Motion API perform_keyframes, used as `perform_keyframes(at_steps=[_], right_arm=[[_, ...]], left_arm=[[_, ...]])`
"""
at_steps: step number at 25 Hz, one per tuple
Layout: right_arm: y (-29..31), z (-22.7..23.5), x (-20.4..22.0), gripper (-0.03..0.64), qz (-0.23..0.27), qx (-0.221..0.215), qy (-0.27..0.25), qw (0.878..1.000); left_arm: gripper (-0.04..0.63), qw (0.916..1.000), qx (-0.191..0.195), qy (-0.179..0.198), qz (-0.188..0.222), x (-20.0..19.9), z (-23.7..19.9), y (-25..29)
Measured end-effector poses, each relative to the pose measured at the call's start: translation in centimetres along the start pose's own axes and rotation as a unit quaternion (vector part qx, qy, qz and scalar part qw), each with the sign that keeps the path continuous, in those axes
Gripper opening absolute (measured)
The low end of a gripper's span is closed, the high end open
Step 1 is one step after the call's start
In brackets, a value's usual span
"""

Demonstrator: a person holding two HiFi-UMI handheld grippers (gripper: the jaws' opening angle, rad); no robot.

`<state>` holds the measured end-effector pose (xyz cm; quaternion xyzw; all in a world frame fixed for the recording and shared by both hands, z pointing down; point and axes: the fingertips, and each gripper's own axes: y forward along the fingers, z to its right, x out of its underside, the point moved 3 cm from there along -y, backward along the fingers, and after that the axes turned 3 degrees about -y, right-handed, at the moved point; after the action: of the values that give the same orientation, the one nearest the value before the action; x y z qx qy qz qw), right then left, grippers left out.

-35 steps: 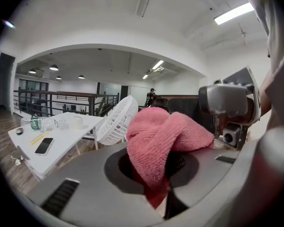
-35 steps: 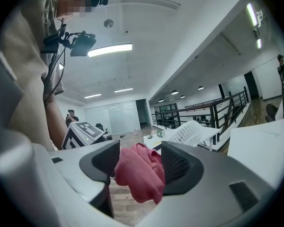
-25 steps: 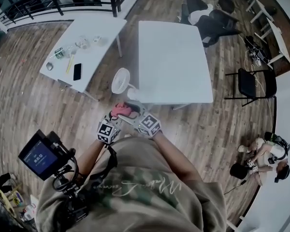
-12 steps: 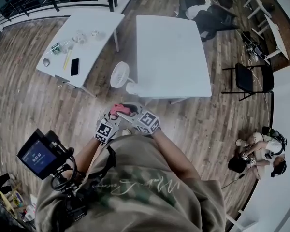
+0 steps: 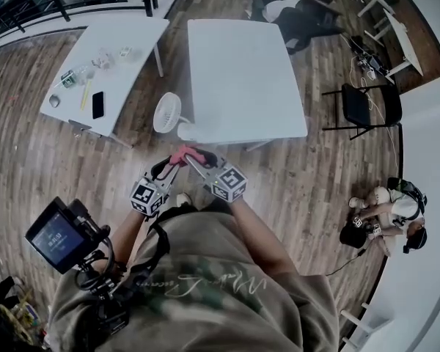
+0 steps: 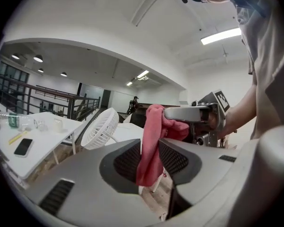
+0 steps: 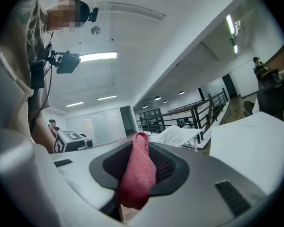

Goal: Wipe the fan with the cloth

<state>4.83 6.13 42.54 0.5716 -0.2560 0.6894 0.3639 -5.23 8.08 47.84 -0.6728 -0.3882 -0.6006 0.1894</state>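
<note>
Left tongs (image 6: pixel 149 151): just spread, cloth (image 6: pixel 150 141) hanging between, unpinched.
Right tongs (image 7: pixel 139 161): just closed, pinching cloth.
Fan (image 5: pixel 167 113): well apart.

Two worktops stood side by side on the floor (image 5: pixel 29 145): a left worktop (image 5: pixel 128 42) and a right worktop (image 5: pixel 242 72), with a gap between them. The fan (image 5: pixel 168 113) stood at the right worktop's near-left corner, its head out over the gap. The cloth (image 5: pixel 183 155) hung above the floor just before that corner. On the left worktop a phone (image 5: pixel 97 105) lay by the near edge, with a bottle (image 5: pixel 68 78) to its left. A chair (image 5: pixel 359 105) stood right of the right worktop. A railing (image 5: pixel 59 2) ran behind the left worktop.
</note>
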Motion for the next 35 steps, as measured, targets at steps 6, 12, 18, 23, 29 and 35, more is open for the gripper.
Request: perform_keyframes(at_steps=[6, 12, 18, 23, 29, 35], right_arm=[[-2.7, 4.2, -2.2, 0.117, 0.028, 0.058, -0.006, 0.998], [-3.5, 8.4, -4.1, 0.118, 0.038, 0.09, -0.043, 0.994], [-3.8, 10.9, -2.9, 0.127, 0.057, 0.132, -0.044, 0.989], [-2.4, 12.0, 0.9, 0.131, 0.067, 0.163, -0.051, 0.983], [1.2, 13.8, 8.0, 0.133, 0.076, 0.192, -0.067, 0.976], [3.9, 15.0, 13.0, 0.133, 0.049, 0.214, -0.062, 0.974]], left_arm=[[0.096, 0.9952, -0.093, -0.028, -0.006, 0.6, -3.0, -1.5], [0.02, 0.9793, -0.196, -0.049, 0.004, -0.3, -4.2, -2.6], [0.02, 0.9781, -0.2, -0.05, 0.031, -0.1, -4.3, 0.0], [0.02, 0.9822, -0.182, 0.01, 0.045, 2.3, -5.9, 2.7], [0.02, 0.9819, -0.177, 0.016, 0.065, 7.6, -9.3, 4.8], [0.02, 0.9757, -0.203, 0.014, 0.081, 10.3, -11.7, 6.6]])
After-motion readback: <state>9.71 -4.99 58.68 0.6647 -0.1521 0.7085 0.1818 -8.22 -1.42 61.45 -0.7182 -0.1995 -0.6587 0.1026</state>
